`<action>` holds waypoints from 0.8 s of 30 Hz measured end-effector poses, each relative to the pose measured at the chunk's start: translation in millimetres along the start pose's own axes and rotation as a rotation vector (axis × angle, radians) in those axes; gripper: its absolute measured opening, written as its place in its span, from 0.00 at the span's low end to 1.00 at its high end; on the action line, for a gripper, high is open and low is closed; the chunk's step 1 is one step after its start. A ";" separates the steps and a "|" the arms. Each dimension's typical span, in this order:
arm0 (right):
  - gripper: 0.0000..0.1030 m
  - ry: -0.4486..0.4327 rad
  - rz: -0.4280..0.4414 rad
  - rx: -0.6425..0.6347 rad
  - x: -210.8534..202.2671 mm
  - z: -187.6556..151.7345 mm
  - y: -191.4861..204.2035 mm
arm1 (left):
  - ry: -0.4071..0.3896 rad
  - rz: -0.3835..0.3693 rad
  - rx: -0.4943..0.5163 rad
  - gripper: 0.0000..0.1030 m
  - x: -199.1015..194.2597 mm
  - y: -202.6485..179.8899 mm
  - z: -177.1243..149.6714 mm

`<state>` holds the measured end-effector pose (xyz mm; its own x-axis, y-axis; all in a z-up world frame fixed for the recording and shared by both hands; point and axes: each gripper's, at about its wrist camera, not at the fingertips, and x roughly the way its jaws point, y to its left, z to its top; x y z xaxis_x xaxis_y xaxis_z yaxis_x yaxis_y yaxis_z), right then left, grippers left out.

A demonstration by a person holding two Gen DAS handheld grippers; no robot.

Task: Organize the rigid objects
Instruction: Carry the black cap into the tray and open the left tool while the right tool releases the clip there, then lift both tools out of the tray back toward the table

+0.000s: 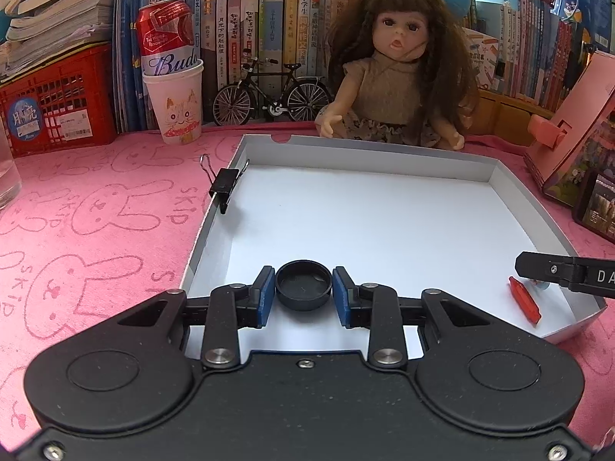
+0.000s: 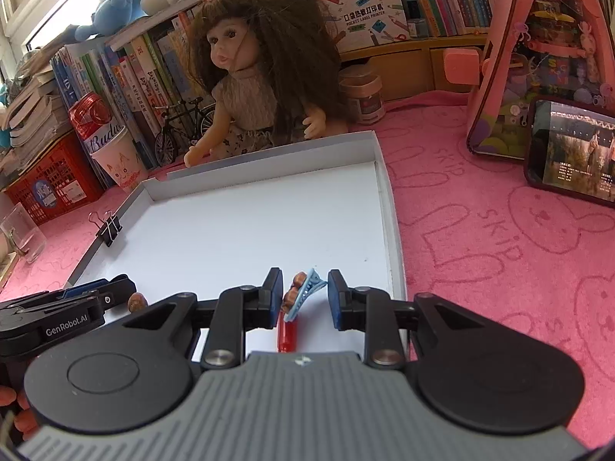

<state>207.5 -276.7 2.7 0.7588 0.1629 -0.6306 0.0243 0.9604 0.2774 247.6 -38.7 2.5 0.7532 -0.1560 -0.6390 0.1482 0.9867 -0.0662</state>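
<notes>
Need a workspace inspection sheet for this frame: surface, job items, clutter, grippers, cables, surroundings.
Surface: pink rabbit-print cloth with a shallow white tray on it.
Job's things: black round cap; red stick and blue hair clip, all in the tray; binder clip on the tray's left wall.
Clutter: doll, model bicycle, paper cup holding a red can, phone.
Grippers: left gripper jaws around the cap, contact unclear; right gripper jaws straddle the hair clip, right pad clear of it.
Cables: nothing seen.
Surroundings: bookshelves, red basket.
</notes>
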 end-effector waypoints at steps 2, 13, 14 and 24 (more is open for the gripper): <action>0.34 -0.004 0.008 0.011 -1.2 0.1 -1.3 | -0.004 -0.007 -0.014 0.36 -2.3 1.2 0.6; 0.65 -0.035 0.027 -0.008 -18.8 -0.4 1.9 | -0.042 -0.041 0.010 0.56 -26.6 -1.0 -1.5; 0.67 -0.041 0.028 -0.015 -21.3 -0.6 2.6 | -0.043 -0.043 0.015 0.58 -29.6 -1.4 -2.7; 0.82 -0.089 0.049 -0.124 -51.2 -13.8 9.6 | -0.067 -0.101 0.024 0.73 -67.7 2.7 -17.0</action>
<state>159.9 -272.7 27.7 0.8120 0.1945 -0.5502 -0.0900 0.9733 0.2112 186.2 -24.7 32.6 0.7744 -0.2581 -0.5776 0.2400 0.9646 -0.1092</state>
